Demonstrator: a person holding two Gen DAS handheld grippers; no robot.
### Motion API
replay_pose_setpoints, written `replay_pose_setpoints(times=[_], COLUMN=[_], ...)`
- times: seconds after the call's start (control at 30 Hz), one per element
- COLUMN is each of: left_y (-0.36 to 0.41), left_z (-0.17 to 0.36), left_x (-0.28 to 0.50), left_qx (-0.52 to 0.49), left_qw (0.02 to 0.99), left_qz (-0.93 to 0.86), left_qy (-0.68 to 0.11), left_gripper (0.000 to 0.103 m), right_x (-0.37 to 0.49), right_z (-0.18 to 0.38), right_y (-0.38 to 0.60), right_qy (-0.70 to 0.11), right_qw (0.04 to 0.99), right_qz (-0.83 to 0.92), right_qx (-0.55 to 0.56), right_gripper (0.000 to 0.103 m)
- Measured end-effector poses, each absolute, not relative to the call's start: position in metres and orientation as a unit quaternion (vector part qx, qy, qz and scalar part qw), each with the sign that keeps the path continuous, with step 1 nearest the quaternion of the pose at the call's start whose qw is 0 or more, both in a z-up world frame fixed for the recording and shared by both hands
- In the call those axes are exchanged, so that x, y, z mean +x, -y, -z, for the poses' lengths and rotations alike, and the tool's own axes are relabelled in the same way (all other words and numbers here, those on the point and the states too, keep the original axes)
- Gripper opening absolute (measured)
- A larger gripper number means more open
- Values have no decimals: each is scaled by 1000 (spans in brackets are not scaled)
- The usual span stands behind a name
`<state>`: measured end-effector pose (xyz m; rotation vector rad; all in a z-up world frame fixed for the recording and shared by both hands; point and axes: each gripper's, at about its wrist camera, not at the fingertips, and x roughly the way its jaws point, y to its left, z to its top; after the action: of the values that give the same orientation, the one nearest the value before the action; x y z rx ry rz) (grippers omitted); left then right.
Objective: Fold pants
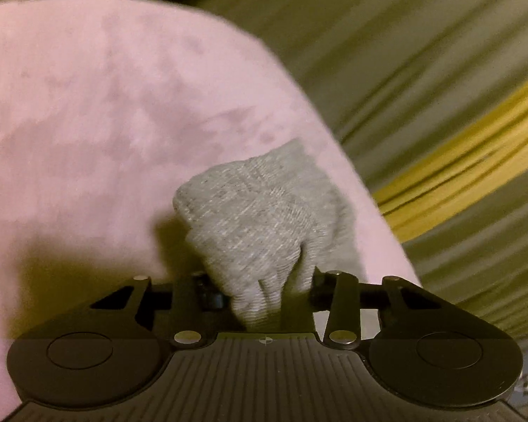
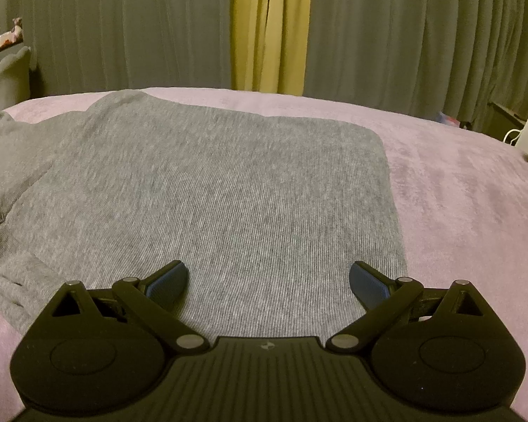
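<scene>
The left claw (image 1: 267, 292) is clamped on a bunched end of the grey pants (image 2: 207, 190) to fold it, while the right claw (image 2: 268, 283) hovers apart over them on the bed (image 2: 475, 211).

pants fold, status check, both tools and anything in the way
Left tool shut on a bunched corner of the grey pants. Right tool open, over the flat part. Pink bedcover shows nothing in the way.

Pants (image 2: 211, 190) lie flat on the bed (image 2: 457, 193), toward its left; curtains (image 2: 404, 35) hang behind. Right tool (image 2: 268, 283) sits over the pants' near edge.
</scene>
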<state>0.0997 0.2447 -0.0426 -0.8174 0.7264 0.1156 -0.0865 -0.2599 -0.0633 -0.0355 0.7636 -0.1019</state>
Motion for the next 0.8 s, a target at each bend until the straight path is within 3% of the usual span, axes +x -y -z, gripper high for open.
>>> replay_pose_setpoints(times=[0.37, 0.57, 0.8], left_y=[-178, -98, 46], left_z=[-57, -108, -91], left_x=[81, 61, 54], left_qx=[-266, -175, -75], left_qw=[934, 958, 938], left_qz=[35, 132, 257], left_qy=[-235, -187, -220], left_gripper=[39, 39, 39], right_x=[-85, -89, -104], right_z=[55, 44, 31], right_y=[265, 284, 314], right_qy=[-371, -344, -315], right_qw=[927, 934, 933], right_qz=[50, 62, 112], right_qx=[14, 77, 131], right_gripper=[99, 99, 99])
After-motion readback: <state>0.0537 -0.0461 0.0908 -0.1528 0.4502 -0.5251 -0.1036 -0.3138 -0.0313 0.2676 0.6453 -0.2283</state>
